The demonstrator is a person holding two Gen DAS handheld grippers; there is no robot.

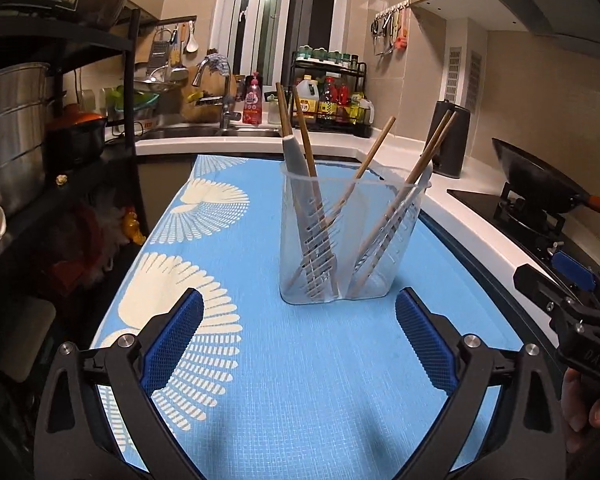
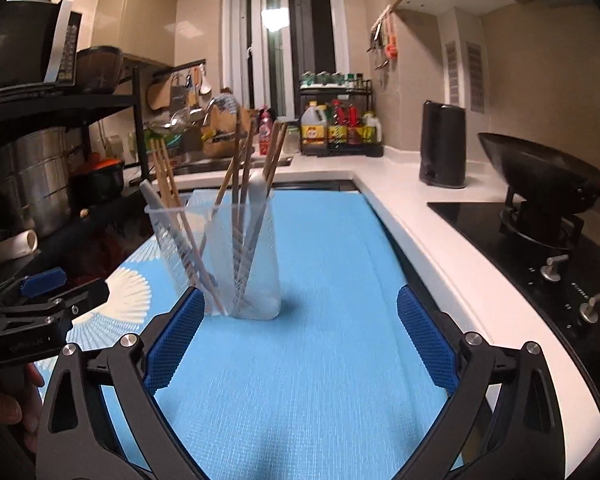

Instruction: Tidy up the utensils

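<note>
A: Where's the clear utensil holder (image 1: 354, 240)?

B: Upright on the blue mat (image 1: 300, 380) over the tabletop, chopsticks (image 1: 374, 150) and pale handles standing inside.

A: The fingers?

B: Left gripper (image 1: 300, 336) and right gripper (image 2: 300, 336) both spread wide, nothing between, just short of the holder.

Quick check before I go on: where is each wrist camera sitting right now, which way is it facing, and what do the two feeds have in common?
Left wrist: sits behind the open left gripper, faces along the blue cloth toward the clear utensil holder, sink and window; the right gripper and fingers show at its right edge.
Right wrist: sits behind the open right gripper, faces the same way, with the holder left of centre; the left gripper and a hand show at its left edge.
Shared: holder with chopsticks, cloth, wok, black kettle, condiment rack.
</note>
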